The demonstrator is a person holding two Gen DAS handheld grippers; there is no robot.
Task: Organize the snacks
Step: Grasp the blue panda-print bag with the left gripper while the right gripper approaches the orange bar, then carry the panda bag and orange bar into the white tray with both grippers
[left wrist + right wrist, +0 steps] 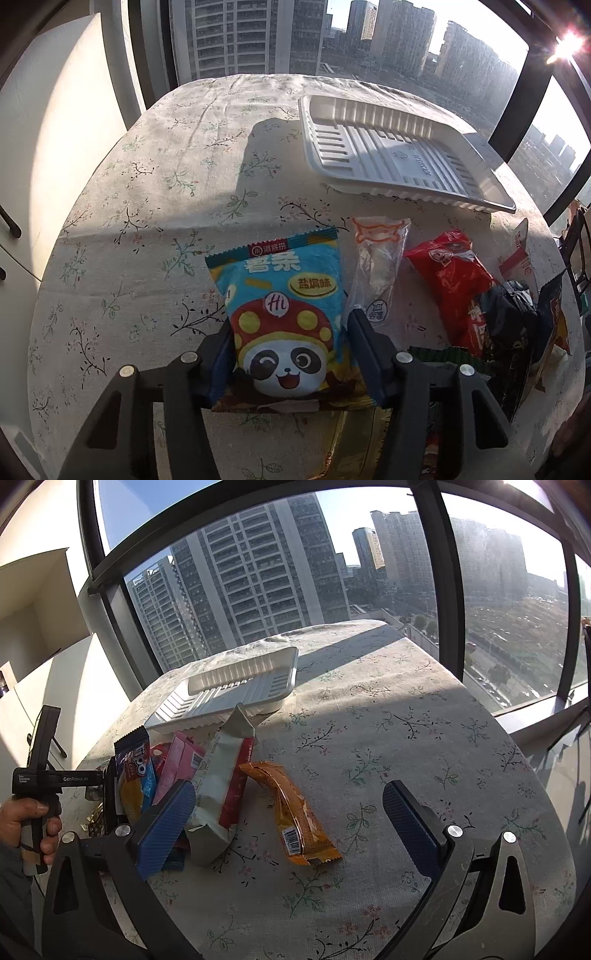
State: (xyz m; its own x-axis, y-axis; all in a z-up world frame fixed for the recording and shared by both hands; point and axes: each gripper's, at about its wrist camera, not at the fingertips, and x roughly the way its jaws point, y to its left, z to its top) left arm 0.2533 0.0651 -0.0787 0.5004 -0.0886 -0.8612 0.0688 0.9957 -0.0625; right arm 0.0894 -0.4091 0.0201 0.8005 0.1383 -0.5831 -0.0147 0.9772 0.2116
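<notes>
The surface (pixel 155 177) wears a beige cloth printed with dark twigs, green leaves and small pink blossoms. The ribbed tray (pixel 388 155) is plain white. The chip bag (pixel 284 314) is sky blue with a teal top band, a yellow oval label and a black-and-white panda under a red cap with yellow spots. Beside it lie a clear packet (pixel 376 266) with orange print and a red packet (pixel 458 280). Elsewhere, an orange wrapper (pixel 295 808), a pink box (pixel 177 768) and a silver-and-red pack (pixel 225 775). The gripper pads (pixel 402 819) are dark blue, finely textured.
</notes>
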